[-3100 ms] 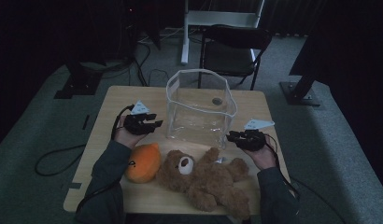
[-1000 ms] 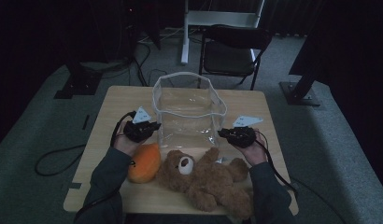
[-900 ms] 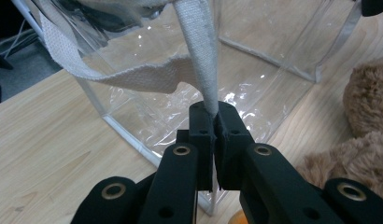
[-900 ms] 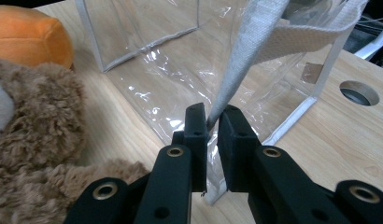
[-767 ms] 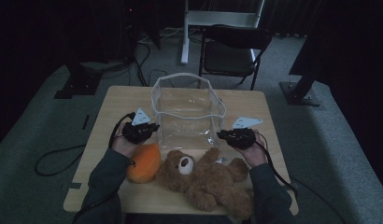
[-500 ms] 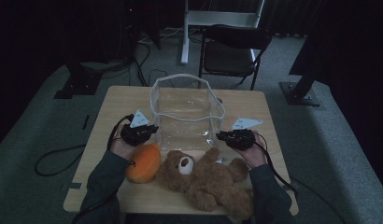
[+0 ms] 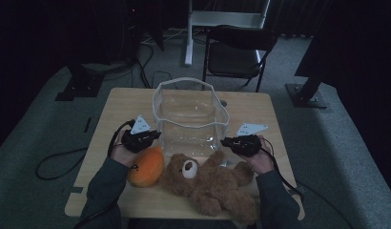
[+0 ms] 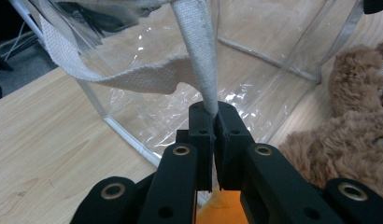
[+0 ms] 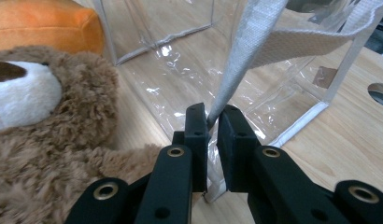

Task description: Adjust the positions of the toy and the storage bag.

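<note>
Pinching the clear bag's (image 7: 191,119) webbing straps (image 8: 199,60), each hand-held gripper, left (image 8: 213,114) and right (image 9: 212,116), is clamped tight, yet a strap could slip, collapsing the bag on the counter (image 7: 122,105) beside the teddy bear (image 7: 208,183).

The right gripper (image 9: 209,122) has its black fingers (image 9: 196,126) clamped on the clear plastic bag's white woven strap (image 9: 248,56). Left of the fingers lies a brown furry teddy bear (image 9: 54,140), on the wooden bench (image 9: 353,140).

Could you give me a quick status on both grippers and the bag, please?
Left gripper and right gripper shut on the clear bag. Teddy bear lies just in front.
</note>
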### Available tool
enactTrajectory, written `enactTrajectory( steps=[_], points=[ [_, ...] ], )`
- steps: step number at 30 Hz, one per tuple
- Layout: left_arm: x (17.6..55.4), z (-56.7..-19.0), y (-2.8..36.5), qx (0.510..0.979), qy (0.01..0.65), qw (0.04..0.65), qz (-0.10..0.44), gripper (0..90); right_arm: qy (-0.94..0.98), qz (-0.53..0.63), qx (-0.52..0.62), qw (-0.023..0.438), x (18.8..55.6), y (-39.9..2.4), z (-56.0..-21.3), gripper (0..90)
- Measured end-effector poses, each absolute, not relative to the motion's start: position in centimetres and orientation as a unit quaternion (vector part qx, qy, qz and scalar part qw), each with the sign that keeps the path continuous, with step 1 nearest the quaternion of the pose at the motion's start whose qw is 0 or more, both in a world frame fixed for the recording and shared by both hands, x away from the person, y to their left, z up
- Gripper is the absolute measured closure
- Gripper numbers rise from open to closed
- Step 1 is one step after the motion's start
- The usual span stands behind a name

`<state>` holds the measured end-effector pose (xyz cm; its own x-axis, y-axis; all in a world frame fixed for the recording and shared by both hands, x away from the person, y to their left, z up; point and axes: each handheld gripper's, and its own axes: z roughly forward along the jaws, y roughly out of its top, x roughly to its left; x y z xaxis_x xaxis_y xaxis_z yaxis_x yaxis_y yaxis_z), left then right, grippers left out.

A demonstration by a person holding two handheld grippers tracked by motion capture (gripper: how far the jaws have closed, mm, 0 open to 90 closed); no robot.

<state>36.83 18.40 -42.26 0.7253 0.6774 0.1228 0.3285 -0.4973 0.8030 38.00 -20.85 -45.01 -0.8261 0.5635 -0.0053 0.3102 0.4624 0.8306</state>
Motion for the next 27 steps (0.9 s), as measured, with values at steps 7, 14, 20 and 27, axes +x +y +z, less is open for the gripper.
enactTrajectory(
  steps=[7,14,20,27],
  points=[
    [36.7,-42.2,19.0,0.832,0.305,0.411,0.217,76.2,0.839,0.459,0.257,0.139,37.7,-21.0,-44.8,70.9],
    [36.5,-42.3,21.4,0.812,0.331,0.429,0.217,61.2,0.831,0.461,0.272,0.151,36.9,-22.3,-44.0,55.0],
    [37.3,-43.2,23.4,0.799,0.371,0.418,0.224,56.5,0.831,0.459,0.273,0.152,36.0,-22.8,-43.5,44.2],
    [38.4,-44.8,25.7,0.78,0.421,0.405,0.225,55.1,0.832,0.468,0.252,0.156,34.9,-22.1,-42.5,39.6]
  ],
)
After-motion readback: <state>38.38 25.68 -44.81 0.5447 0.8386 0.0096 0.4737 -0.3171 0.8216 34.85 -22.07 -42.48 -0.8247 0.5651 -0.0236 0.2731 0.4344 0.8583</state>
